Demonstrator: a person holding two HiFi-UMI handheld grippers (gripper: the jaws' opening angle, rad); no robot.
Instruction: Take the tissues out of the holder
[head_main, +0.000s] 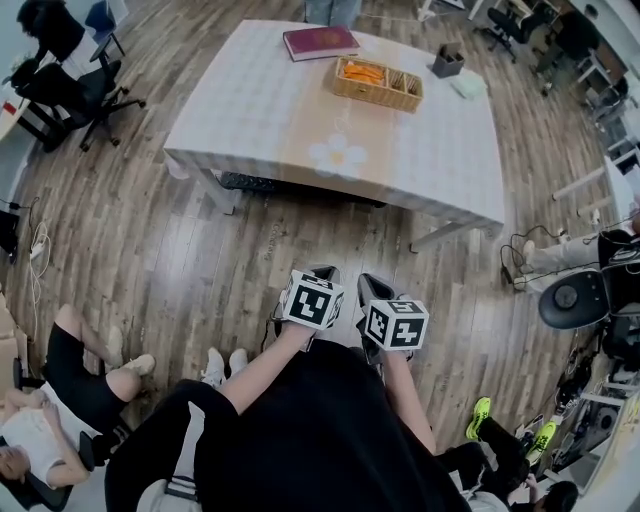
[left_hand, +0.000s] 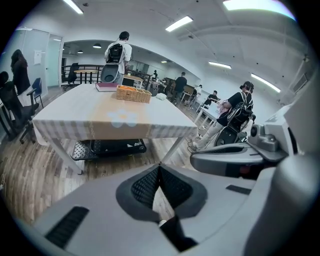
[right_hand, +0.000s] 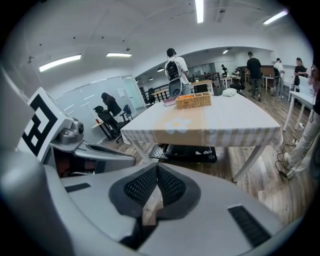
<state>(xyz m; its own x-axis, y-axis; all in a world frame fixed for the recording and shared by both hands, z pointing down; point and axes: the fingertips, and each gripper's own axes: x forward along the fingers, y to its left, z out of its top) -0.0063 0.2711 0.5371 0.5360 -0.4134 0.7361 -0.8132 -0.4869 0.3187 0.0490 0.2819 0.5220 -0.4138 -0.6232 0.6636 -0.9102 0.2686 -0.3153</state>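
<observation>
Grey pads meet on both: the left claw (left_hand: 159, 166) and right claw (right_hand: 156, 166) are closed and empty, held over wooden floor (head_main: 200, 250) short of the desk's (head_main: 260, 110) near edge. I judge this the approach. Next they must cross open floor and reach past the wicker basket (head_main: 378, 84) to the dark tissue holder (head_main: 447, 62) near the far right corner.

Bright ceiling strip lights; sharp pictures, strong fisheye edge distortion.

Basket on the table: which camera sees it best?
The head view: it looks down into the wicker basket, showing orange things inside. The left and right gripper views show only the basket's side, small and far.
</observation>
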